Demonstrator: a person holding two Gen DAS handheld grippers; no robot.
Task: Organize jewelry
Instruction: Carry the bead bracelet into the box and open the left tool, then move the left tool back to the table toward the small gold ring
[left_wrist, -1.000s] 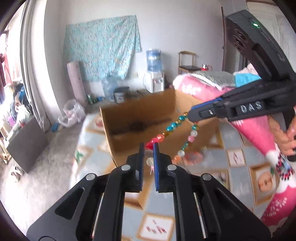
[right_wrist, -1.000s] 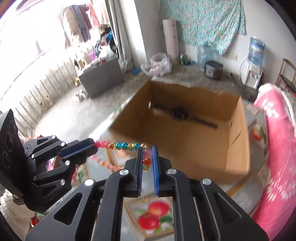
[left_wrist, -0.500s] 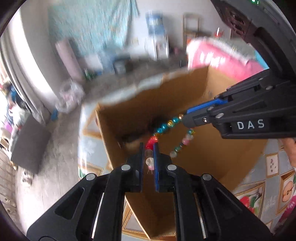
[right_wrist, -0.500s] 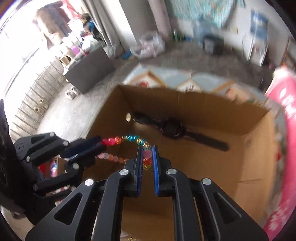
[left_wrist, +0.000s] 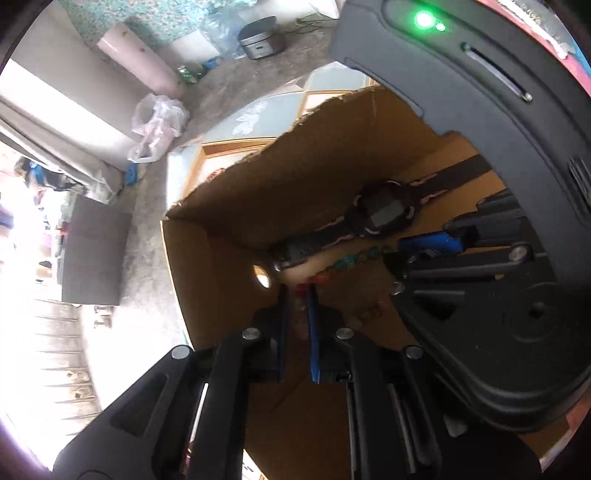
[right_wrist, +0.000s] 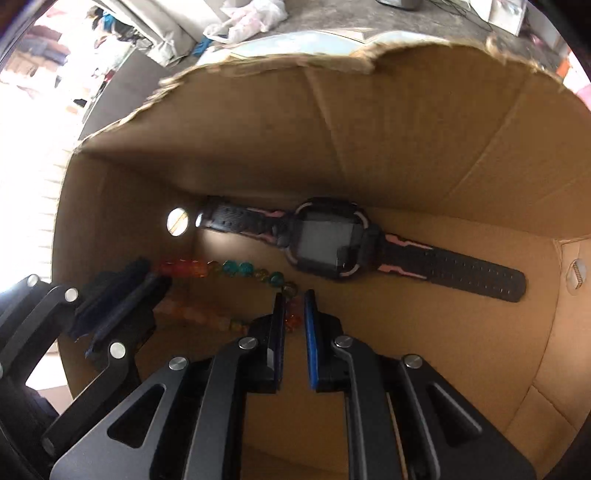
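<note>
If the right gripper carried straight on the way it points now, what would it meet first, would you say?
Most likely the bare floor of the cardboard box, just short of the black watch. The right gripper, shut on the bead bracelet, points steeply down into it; depth is hard to judge, so the watch might be brushed.

Blown-out window glare (fisheye-warped edges)

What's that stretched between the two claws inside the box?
A colourful bead bracelet, pinched by the left gripper and right gripper, spans them just in front of the watch; clearest in the right wrist view.
</note>
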